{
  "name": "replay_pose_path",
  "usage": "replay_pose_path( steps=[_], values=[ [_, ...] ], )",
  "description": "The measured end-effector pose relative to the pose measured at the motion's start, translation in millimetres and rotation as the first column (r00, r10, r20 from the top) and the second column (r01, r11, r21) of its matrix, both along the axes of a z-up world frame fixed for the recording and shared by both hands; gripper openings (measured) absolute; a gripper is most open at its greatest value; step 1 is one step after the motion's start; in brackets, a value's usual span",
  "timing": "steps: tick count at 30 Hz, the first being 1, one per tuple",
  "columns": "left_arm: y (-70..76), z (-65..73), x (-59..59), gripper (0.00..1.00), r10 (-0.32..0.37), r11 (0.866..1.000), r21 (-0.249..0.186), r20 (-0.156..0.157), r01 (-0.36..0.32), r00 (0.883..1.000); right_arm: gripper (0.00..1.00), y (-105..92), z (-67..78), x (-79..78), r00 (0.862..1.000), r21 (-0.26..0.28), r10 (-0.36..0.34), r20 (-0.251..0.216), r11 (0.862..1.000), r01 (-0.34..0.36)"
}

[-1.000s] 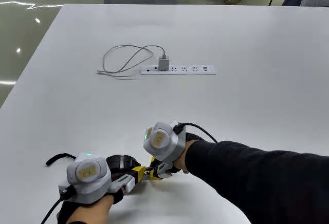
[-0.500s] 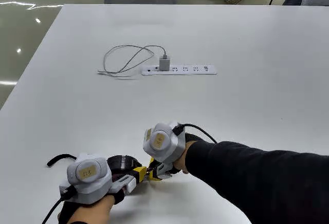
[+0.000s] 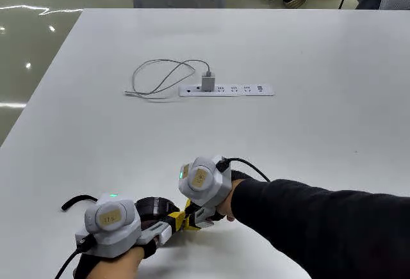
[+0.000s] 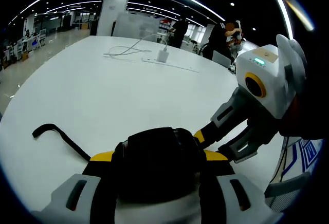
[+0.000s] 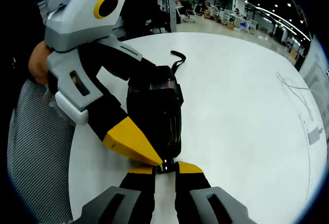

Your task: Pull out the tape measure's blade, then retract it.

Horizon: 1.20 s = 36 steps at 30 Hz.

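Observation:
A black tape measure (image 3: 152,207) lies near the front edge of the white table (image 3: 269,42). My left gripper (image 3: 168,220) is shut on its body. In the left gripper view the case (image 4: 157,165) sits between my yellow-tipped jaws, and its black wrist strap (image 4: 54,131) trails off to the left. My right gripper (image 3: 189,217) faces it from the right. In the right gripper view the right gripper (image 5: 165,168) is shut on the small metal hook of the blade at the mouth of the case (image 5: 154,108). Almost no blade shows between case and jaws.
A white power strip (image 3: 225,90) with a plugged-in charger (image 3: 208,80) and a looped grey cable (image 3: 160,75) lies mid-table, well beyond the grippers. The table's left edge runs beside a glossy floor (image 3: 25,29). A person's dark sleeve (image 3: 320,221) crosses the lower right.
Both grippers and the tape measure have drifted slightly toward the person. The camera has tipped a little. The space between the grippers looks the same.

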<state>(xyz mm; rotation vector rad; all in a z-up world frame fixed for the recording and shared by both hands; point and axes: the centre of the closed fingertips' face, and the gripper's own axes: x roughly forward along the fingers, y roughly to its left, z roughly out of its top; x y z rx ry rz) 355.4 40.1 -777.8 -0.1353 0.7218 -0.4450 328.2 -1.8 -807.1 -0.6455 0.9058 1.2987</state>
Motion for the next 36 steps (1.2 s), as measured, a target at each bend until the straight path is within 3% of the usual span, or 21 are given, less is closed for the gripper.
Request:
replay_pose_path(
  steps=[18, 22, 26, 29, 35, 36],
  values=[
    [-0.4, -1.0, 0.6, 0.62, 0.011, 1.000, -0.010, 0.022, -0.011, 1.000, 0.11, 2.7, -0.4, 0.6, 0.999, -0.023, -0.026, 0.028, 0.999, 0.027],
    [-1.1, -0.9, 0.4, 0.63, 0.004, 1.000, -0.008, 0.022, -0.004, 1.000, 0.12, 2.9, -1.8, 0.4, 0.997, -0.034, -0.016, 0.073, 0.999, 0.019],
    [-1.4, -1.1, 1.3, 0.64, -0.010, 1.000, -0.012, 0.013, 0.010, 1.000, 0.12, 3.2, -1.6, 1.2, 0.997, -0.048, -0.025, 0.079, 0.998, 0.029],
    [-1.7, -0.3, 3.1, 0.64, -0.021, 1.000, -0.010, 0.011, 0.022, 1.000, 0.18, 0.3, -0.5, 8.0, 0.992, -0.056, -0.050, 0.117, 0.997, 0.057],
    [-0.2, 3.5, 2.2, 0.64, -0.054, 0.998, -0.014, 0.023, 0.055, 0.998, 0.21, -2.1, 2.6, 4.1, 0.988, -0.017, -0.100, 0.114, 0.995, 0.102],
    [0.0, 6.1, 2.4, 0.63, -0.064, 0.998, -0.014, 0.036, 0.065, 0.997, 0.21, -1.6, 3.6, 2.9, 0.988, -0.006, -0.115, 0.107, 0.993, 0.117]
  ],
)
